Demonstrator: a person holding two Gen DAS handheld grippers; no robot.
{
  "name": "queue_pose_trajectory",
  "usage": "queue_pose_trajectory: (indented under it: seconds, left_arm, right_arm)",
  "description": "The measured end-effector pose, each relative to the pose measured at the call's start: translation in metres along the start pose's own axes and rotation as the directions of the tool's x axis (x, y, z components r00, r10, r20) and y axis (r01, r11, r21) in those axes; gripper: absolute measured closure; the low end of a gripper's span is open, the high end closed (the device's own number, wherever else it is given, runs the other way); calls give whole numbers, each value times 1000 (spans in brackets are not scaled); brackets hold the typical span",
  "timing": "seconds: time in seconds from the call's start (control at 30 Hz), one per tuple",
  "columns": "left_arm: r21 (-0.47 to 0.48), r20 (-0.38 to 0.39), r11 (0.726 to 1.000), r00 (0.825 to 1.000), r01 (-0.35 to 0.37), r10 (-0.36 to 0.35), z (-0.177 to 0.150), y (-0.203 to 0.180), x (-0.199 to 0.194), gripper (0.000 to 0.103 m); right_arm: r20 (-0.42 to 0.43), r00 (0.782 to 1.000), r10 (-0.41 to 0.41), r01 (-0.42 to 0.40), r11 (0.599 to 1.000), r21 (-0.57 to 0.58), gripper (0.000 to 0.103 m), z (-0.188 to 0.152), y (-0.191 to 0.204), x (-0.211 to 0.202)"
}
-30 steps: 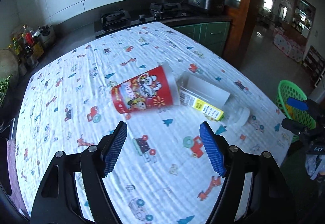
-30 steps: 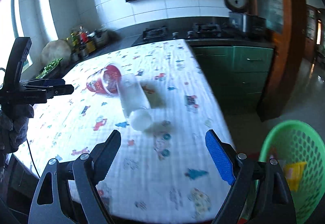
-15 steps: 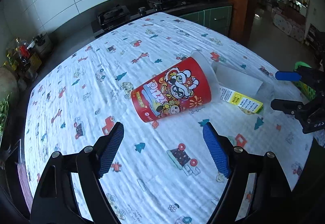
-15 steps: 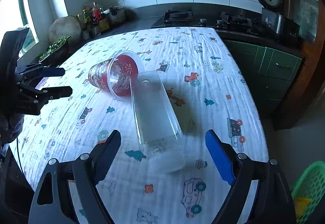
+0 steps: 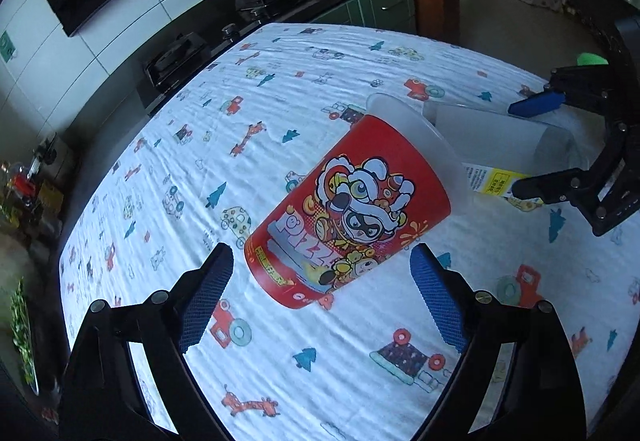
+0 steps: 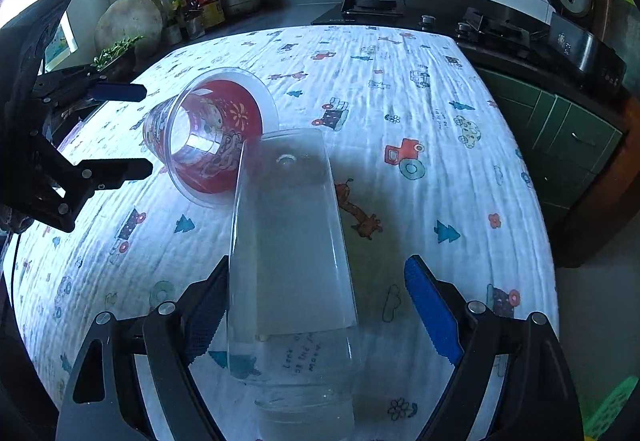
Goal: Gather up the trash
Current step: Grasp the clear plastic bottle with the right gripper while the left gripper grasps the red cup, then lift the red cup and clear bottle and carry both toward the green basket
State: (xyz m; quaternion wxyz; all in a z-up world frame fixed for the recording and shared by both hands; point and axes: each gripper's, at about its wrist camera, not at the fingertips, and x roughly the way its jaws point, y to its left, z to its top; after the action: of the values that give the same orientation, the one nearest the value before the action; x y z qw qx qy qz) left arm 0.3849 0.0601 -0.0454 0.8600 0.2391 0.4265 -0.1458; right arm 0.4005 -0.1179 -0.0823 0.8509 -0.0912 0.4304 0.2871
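A red printed cup (image 5: 352,217) lies on its side on the patterned tablecloth (image 5: 280,361). My left gripper (image 5: 320,269) hangs over the cup's base end. Its jaws are opening, the base sits between them, and the pads do not touch it. A clear plastic bottle (image 6: 288,241) with a yellow label lies beside the cup's mouth. My right gripper (image 6: 316,281) straddles the bottle, open, with a gap at the right pad. In the right wrist view I also see the cup (image 6: 216,133) and the left gripper (image 6: 136,129). In the left wrist view I also see the bottle (image 5: 500,137) and the right gripper (image 5: 532,145).
A green basket (image 6: 612,405) stands on the floor past the table's right edge. Behind the table runs a dark counter with a gas stove (image 6: 372,7) and a rice cooker (image 6: 572,1). Bottles and greens (image 6: 192,1) stand at the back left.
Both grippers have come down and closer to the table: the left over the red cup, the right over the clear bottle. The left jaws have spread wider.
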Motion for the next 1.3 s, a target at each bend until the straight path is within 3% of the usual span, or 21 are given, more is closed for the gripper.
queue_pose_trajectory:
  seconds: [0.17,0.37,0.57,0.83,1.1,1.3]
  left_arm:
    - [90,0,996,1000,4,-4,8,-1,6,14]
    - [185,-25,983,1000,18,-13,18,-10,19,13]
    - [255,-58,966,998,34,-20,24,-18,32,13]
    - [200,-63,979,997,48,-36,27,-15,44,14]
    - [134,-60,990,998,34,-26,26,-22,38,27]
    - [15,-84,997,993,79,-78,19,-24,27,35]
  right_arm:
    - [-19,999,32,-32,999,-13,28,2,-1,8]
    - [-26,997,68,-69,997,-23,48,3,5,7]
    - [-25,996,90,-91,996,-21,49,2,5,5]
    - [-20,995,99,-100,995,-16,49,-2,2,2]
    - [-9,996,85,-85,996,16,49,-12,-2,-9]
    - [7,996,84,-84,995,53,50,-23,-4,-23]
